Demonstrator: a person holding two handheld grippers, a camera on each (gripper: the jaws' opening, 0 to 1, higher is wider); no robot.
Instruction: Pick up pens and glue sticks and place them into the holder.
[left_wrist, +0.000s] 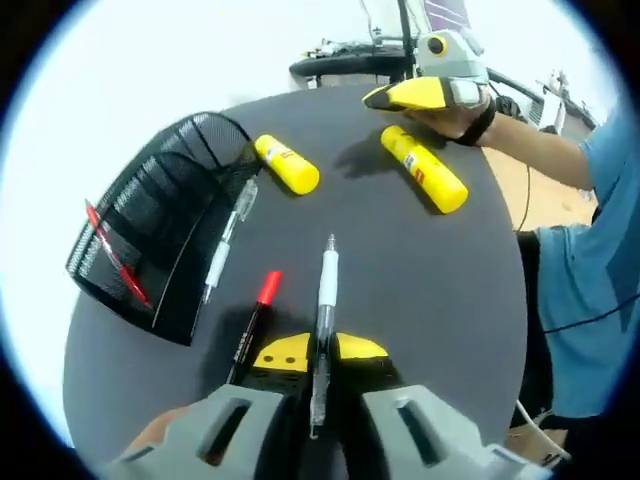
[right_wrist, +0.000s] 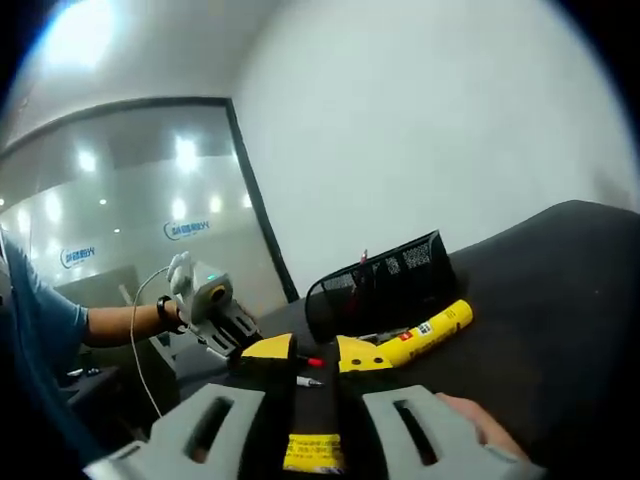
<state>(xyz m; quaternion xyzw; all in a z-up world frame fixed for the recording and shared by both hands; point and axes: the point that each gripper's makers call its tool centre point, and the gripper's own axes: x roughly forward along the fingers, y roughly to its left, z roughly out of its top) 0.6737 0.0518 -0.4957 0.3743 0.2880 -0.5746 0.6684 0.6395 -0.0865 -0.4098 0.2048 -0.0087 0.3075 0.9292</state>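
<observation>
In the left gripper view my left gripper (left_wrist: 321, 350) is shut on a white pen (left_wrist: 327, 280) that points away over the dark round table (left_wrist: 420, 300). A red-capped marker (left_wrist: 255, 318) lies just left of it, and another white pen (left_wrist: 226, 243) lies beside the black mesh holder (left_wrist: 160, 225), which has a red pen (left_wrist: 115, 255) inside. Two yellow glue sticks (left_wrist: 287, 164) (left_wrist: 425, 168) lie farther off. My right gripper (left_wrist: 400, 95) hovers above the far one. In the right gripper view its tips (right_wrist: 316, 352) stand narrowly open, with nothing between them, facing the holder (right_wrist: 385, 285) and a glue stick (right_wrist: 435, 328).
A person in a blue shirt (left_wrist: 585, 280) stands at the table's right edge, with a forearm (left_wrist: 530, 150) reaching over it. The left gripper (right_wrist: 235, 330) comes in from the left in the right gripper view. Cables and equipment (left_wrist: 350, 60) sit beyond the far edge.
</observation>
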